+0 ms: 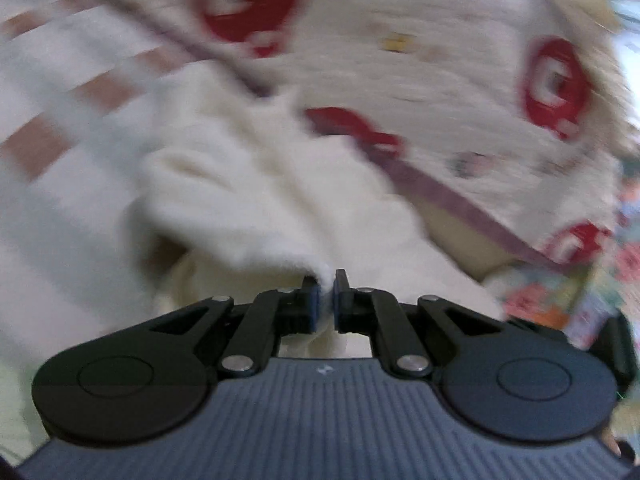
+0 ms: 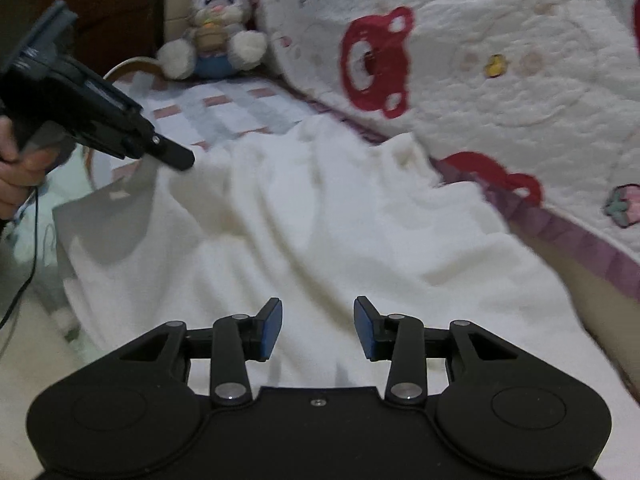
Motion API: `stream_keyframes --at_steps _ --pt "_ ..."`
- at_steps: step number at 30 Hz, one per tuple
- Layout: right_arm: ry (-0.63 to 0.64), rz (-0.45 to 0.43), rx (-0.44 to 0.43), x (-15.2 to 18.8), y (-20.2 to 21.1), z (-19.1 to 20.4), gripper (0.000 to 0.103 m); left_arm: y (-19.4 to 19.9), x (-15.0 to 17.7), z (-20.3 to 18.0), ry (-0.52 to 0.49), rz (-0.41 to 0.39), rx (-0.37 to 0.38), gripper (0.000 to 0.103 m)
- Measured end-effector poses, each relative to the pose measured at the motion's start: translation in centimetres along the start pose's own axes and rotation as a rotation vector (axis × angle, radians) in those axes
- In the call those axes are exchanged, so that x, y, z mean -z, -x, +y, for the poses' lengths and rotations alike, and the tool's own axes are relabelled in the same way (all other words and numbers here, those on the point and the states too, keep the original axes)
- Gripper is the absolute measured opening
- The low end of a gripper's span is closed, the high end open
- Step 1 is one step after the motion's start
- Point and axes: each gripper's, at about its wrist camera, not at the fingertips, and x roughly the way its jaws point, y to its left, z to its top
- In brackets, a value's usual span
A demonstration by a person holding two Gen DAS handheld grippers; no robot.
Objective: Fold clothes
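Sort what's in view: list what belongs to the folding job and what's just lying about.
Job:
white fleece garment
left gripper, jaws shut on the garment's edge
right gripper, jaws open

Lying about:
plush rabbit
bear-print quilt
checked sheet

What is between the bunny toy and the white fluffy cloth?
Right wrist view: a bare stretch of checked sheet lies between bunny and cloth.

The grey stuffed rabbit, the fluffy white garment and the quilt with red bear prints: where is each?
Grey stuffed rabbit [image 2: 214,28]: right wrist view, on its belly.
Fluffy white garment [image 2: 320,232]: right wrist view, on its rumpled middle.
Quilt with red bear prints [image 2: 480,92]: right wrist view, on plain cream cloth between prints.
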Motion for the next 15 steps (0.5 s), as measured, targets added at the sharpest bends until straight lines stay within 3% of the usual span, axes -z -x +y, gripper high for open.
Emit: stream_keyframes --at_steps 3,5,8,10,12,15 --pt "-0.076 -0.006 0.06 -0.2 0.4 -3.2 0.044 -3.0 0.6 -4.7 -0.052 0.055 0.172 0.006" --pt "-0.171 0.004 0.112 0.2 0.5 -5.2 0.045 -5.1 2.4 -6.6 -0.064 0.101 0.231 0.006" --pt "-0.359 0.024 0.155 1.3 0.2 -8.0 0.045 -7.5 6.0 -6.8 -0.029 0.2 0.226 0.006" --pt "-0.444 0.024 0.129 2.1 0.0 -9.3 0.045 -8.7 8.2 -5.9 0.007 0.283 0.199 0.006" --pt "-0.465 0.018 0.078 2.2 0.2 -9.7 0.045 -9.4 9.4 -4.9 0.038 0.331 0.178 0.006" --pt "-0.502 -0.015 -0.06 1.7 0.3 -10.0 0.046 -9.3 8.9 -4.7 0.049 0.321 0.188 0.006"
